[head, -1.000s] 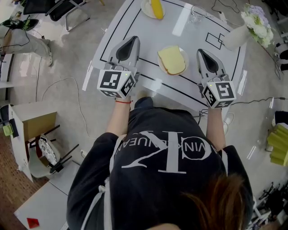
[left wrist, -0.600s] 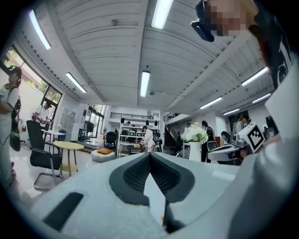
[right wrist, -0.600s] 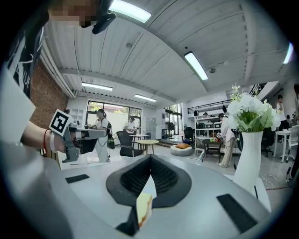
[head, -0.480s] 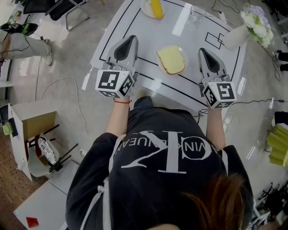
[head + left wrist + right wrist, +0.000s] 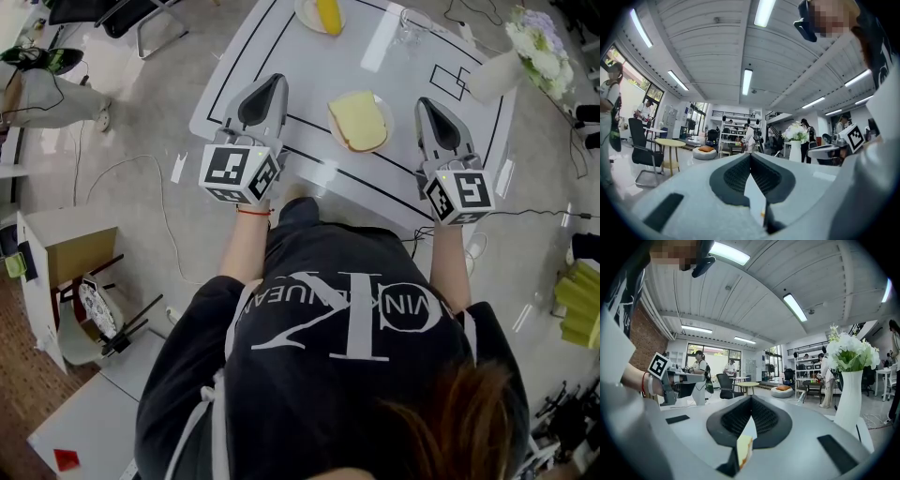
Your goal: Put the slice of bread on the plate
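Bread [image 5: 358, 120] is lying flat on the small plate [image 5: 388, 124], which is sitting on the white tabletop [image 5: 309, 56] closer to its near edge than its far one, so the task is looking already met. The left tongs [image 5: 274, 82] and the right tongs [image 5: 425, 103] are flanking the plate, both pointing level toward the far edge, each with its jaws pressed together and gripping nothing. The slice is lying between them, touching neither, and the right tongs are sitting a little nearer to it. Its outline is reading as nearly square, so no long axis is dictating an approach. Bare tabletop is opening beyond the plate. A second plate with something yellow [image 5: 323, 14], a glass [image 5: 410, 28] and a vase of flowers [image 5: 495, 75] are standing well apart, toward the far edge and right side.
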Motion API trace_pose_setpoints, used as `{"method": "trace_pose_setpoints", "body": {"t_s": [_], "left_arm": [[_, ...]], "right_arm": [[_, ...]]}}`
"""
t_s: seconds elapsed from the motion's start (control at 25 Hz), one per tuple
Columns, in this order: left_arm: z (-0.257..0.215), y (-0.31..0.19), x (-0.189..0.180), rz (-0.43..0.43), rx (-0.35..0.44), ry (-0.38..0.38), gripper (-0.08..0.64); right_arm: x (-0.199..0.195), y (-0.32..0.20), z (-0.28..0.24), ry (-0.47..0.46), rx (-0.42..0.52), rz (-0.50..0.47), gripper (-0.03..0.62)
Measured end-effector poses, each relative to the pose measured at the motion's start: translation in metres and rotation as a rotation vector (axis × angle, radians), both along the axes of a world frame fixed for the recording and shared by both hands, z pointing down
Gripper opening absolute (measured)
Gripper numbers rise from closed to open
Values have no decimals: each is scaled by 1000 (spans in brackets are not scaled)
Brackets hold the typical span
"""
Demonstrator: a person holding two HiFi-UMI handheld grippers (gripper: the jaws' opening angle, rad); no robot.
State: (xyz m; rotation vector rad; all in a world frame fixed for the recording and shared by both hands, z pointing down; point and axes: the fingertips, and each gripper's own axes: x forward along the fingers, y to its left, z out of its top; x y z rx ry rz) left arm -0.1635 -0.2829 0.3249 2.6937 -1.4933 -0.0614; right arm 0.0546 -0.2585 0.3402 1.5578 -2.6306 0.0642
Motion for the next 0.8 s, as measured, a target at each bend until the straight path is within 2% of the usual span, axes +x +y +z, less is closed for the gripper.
{"method": "trace_pose_setpoints", "body": {"t_s": [0.8], "left_arm": [[0,-2,-6,-21,11,-43,8]], "right_arm": [[-2,-4,6,-35,-16,-5,0]]}}
